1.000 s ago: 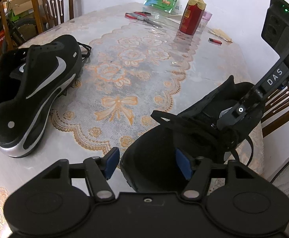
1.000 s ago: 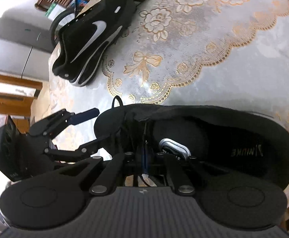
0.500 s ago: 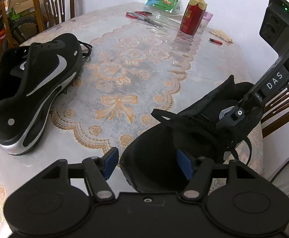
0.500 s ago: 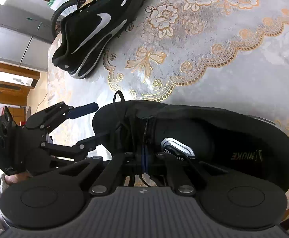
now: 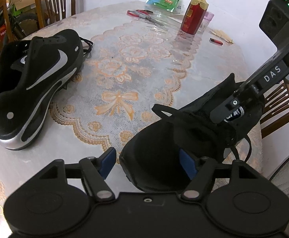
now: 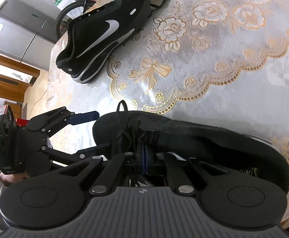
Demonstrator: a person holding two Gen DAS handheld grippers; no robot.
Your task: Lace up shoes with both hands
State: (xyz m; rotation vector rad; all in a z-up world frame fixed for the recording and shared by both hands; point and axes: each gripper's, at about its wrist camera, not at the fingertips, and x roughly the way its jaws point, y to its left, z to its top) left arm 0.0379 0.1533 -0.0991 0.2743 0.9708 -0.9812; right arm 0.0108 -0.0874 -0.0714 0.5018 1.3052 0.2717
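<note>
Near shoe [image 5: 154,158] at lower centre, long axis toward right edge; left gripper [image 5: 147,161] straddles its toe, jaws opening. Right gripper [image 6: 144,158], clenched, pinches tongue [image 6: 150,136] mid-shoe, nearer laces [image 6: 124,130].

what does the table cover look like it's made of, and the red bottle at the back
Table cover: seemingly clear glossy plastic over pale lace with orange flowers; it mirrors the bottle and shows glare. Red bottle: probably glass or glazed ceramic, shiny red with a gold cap; the look can't settle which.
</note>
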